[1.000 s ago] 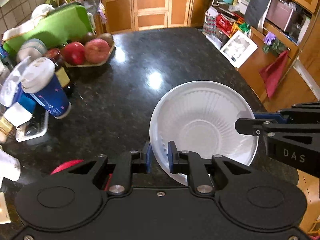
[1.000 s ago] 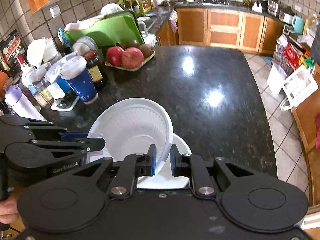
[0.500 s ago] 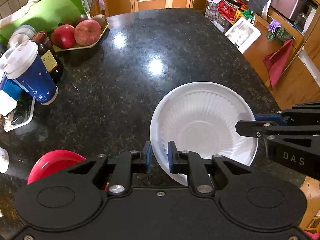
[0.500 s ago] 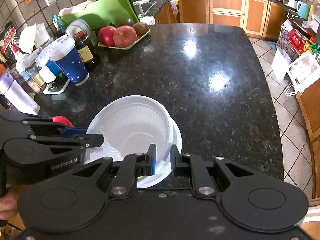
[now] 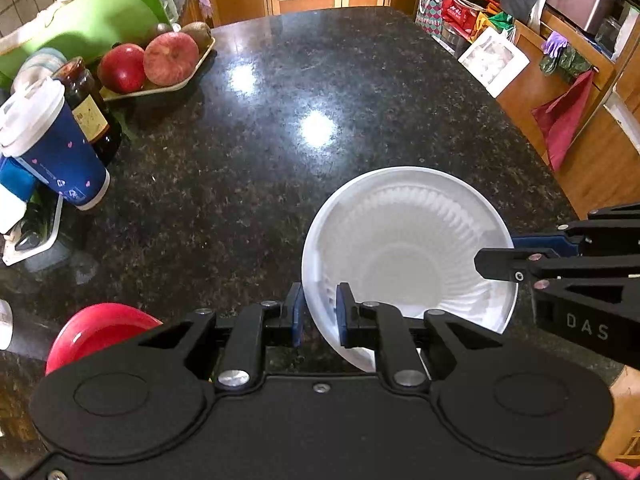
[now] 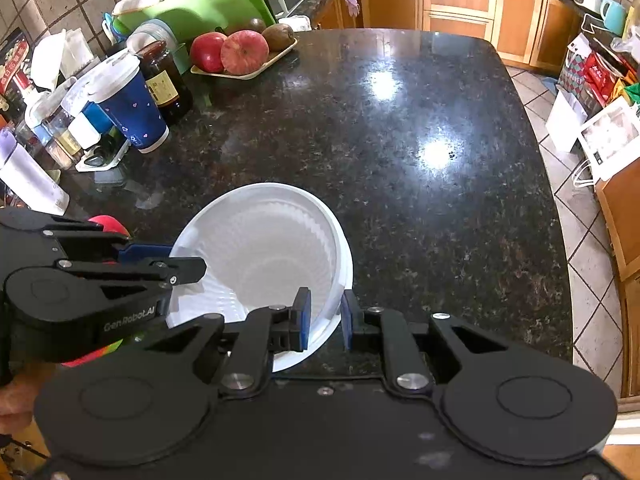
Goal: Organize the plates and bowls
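A white ribbed plastic bowl (image 5: pixel 408 248) is held low over the dark granite counter (image 5: pixel 280 128). My left gripper (image 5: pixel 318 312) is shut on its near left rim. My right gripper (image 6: pixel 323 320) has its jaws around the opposite rim, which runs through the gap; the pads stand a little apart from it. The bowl also shows in the right wrist view (image 6: pixel 264 252), with a white plate (image 6: pixel 320 344) just beneath it. A red bowl (image 5: pixel 96 332) sits on the counter to the left, partly hidden by my left gripper.
A blue paper cup (image 5: pixel 52 148), a dark jar (image 5: pixel 88 108) and a tray of apples (image 5: pixel 160 64) line the left edge. A green cutting board (image 5: pixel 88 16) leans behind them. The counter's right edge drops to the floor (image 6: pixel 576 208).
Both grippers and the bowl have come down toward the counter. The bowl now sits close onto the white plate. The right jaws have opened slightly.
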`<state>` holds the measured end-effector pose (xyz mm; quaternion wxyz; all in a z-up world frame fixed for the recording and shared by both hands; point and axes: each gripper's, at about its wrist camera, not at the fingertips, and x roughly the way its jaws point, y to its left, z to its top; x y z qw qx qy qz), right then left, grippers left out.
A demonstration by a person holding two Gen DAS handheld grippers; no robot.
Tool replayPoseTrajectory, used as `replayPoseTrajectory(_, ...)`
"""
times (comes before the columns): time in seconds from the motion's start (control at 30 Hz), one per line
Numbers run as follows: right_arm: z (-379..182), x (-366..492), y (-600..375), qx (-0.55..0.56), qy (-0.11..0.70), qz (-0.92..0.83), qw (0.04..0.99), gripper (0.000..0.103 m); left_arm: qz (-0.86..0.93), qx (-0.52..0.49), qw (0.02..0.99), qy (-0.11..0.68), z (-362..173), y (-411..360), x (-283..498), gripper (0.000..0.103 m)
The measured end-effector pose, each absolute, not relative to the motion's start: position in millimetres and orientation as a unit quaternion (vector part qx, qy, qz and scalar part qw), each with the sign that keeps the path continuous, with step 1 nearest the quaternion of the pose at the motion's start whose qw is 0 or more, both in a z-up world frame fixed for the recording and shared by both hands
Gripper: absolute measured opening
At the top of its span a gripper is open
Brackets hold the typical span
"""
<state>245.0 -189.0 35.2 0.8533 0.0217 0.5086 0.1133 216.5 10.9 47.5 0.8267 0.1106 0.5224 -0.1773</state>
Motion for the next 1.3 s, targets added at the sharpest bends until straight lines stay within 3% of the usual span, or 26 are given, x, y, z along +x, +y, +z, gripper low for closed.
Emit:
replayPoseTrajectory(0.07, 34.5, 244.8, -189.5, 0.020, 0.508, 0.113, 0.854, 0.020, -0.178, 0.113, 0.830, 0.517, 47.1, 10.3, 215.4, 0.023)
replayPoseTrajectory(0.13, 35.2, 244.4, -189.6, 0.018, 0.505, 0.113, 0.855, 0.020, -0.178, 0.111, 0.832, 0.513, 47.2, 11.0, 215.4, 0.032)
replayPoseTrajectory(0.4, 43.8, 240.0, -192.0, 0.014, 0.480, 0.114, 0.870, 0.029, -0.185, 0.101, 0.849, 0.485, 58.2, 16.0, 209.0, 0.035)
replayPoseTrajectory(0.5, 46.6, 237.2, -192.7, 0.015, 0.467, 0.115, 0.877, 0.029, -0.187, 0.094, 0.856, 0.473, 62.6, 17.9, 206.0, 0.045)
replayPoseTrajectory(1.1, 46.3, 182.6, -205.4, 0.033, 0.299, 0.083, 0.950, 0.029, -0.106, 0.073, 0.932, 0.339, 66.9, 34.1, 164.3, 0.046)
replayPoseTrajectory(1.3, 36.9, 163.9, -194.4, 0.017, 0.234, 0.059, 0.970, 0.043, -0.092, 0.054, 0.937, 0.334, 62.6, 43.9, 159.4, 0.046)
